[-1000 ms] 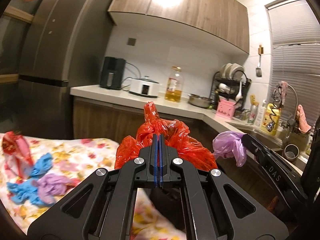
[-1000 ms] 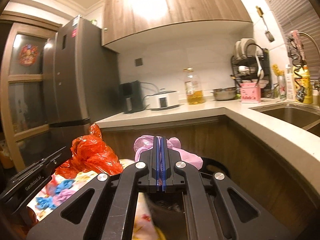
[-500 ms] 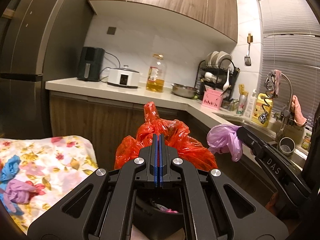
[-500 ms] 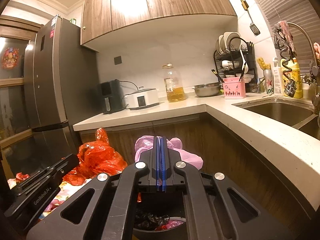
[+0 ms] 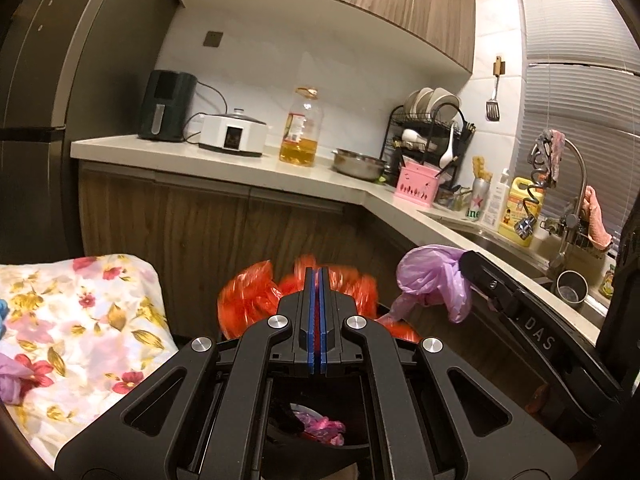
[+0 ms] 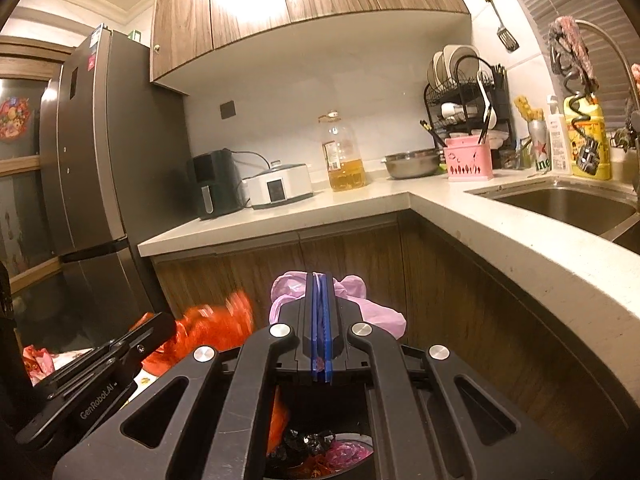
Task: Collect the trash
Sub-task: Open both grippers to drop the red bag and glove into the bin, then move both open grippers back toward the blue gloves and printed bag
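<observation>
My left gripper (image 5: 317, 280) has its jaws nearly together, and a crumpled red plastic bag (image 5: 256, 300), blurred with motion, sits just below its tips over a black trash bin (image 5: 344, 450). My right gripper (image 6: 319, 284) is shut on a crumpled purple plastic bag (image 6: 360, 300), held above the same bin (image 6: 352, 438), which holds pink and dark trash. The red bag (image 6: 212, 326) shows blurred at the left in the right wrist view. The purple bag (image 5: 430, 276) and right gripper show at the right in the left wrist view.
A table with a floral cloth (image 5: 80, 320) lies at the left, with purple trash (image 5: 12, 376) at its edge. Wooden cabinets (image 6: 352, 256) and a pale counter (image 6: 500, 224) wrap behind and right, with a sink (image 6: 568, 204). A grey fridge (image 6: 96, 176) stands at the left.
Both grippers swung right from the floral table to above the bin and lowered. The red bag has dropped lower at the left gripper's tips and is blurred.
</observation>
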{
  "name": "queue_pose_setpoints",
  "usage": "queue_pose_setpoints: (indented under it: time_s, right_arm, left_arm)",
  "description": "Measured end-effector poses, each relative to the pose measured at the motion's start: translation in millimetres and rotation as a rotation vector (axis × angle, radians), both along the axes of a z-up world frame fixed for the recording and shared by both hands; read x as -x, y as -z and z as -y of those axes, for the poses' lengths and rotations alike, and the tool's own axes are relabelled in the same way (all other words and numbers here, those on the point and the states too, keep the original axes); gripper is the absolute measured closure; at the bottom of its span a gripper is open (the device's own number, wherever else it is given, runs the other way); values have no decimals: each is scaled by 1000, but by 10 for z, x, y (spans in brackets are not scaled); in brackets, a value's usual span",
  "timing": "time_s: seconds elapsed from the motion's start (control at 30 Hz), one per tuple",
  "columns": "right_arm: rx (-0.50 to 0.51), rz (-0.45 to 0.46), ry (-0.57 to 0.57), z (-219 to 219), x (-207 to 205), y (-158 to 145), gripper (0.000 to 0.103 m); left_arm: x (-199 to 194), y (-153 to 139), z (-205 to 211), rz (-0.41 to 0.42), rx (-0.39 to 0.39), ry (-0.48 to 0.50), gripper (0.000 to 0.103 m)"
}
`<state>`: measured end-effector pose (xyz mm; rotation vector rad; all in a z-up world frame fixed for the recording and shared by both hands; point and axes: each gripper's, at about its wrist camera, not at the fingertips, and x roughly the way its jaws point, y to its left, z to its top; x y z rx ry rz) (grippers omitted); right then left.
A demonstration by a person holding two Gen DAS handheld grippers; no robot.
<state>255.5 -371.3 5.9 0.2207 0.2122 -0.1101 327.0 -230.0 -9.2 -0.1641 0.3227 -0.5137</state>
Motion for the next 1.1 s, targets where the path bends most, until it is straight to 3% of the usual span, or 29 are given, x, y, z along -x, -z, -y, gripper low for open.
queue_pose_setpoints:
  time_s: [0.07, 0.13, 0.2, 0.27, 0.43, 0.53, 0.6, 0.67, 0.83, 1.1]
  right_arm:
    - [-4, -2, -1, 18, -19, 21, 89]
    - [-8, -4, 6, 46, -34, 37, 79]
    - [-16, -11, 11, 72, -47, 54, 78]
    - [-18, -15, 16, 82, -47, 67, 78]
    - [-18, -21, 23, 61, 1, 94, 68]
    - [-8, -16, 23, 13, 55, 106, 52]
    - [-3, -17, 23, -17, 92, 110, 48]
    - [-6, -16, 23, -37, 130, 110, 38]
    - [-6, -22, 20, -123, 243, 101, 30]
    - [-7, -28, -22, -329, 411, 83, 29]
  left_arm:
    - [-26, 36, 31, -6, -8, -2, 102]
    - [-59, 68, 35, -21, -10, -11, 93]
    - [-85, 97, 14, -33, -2, -21, 72]
    - [-80, 111, -4, -31, 1, -33, 61]
    - [-17, 107, -78, -26, -1, -63, 45]
    - [68, 88, -134, -8, -16, -100, 31]
    - [134, 76, -195, 1, -22, -126, 23]
    - [213, 68, -282, 4, -27, -159, 19]
    - [393, 55, -503, -5, -36, -223, 12]
    - [746, 59, -942, -24, -31, -302, 12]
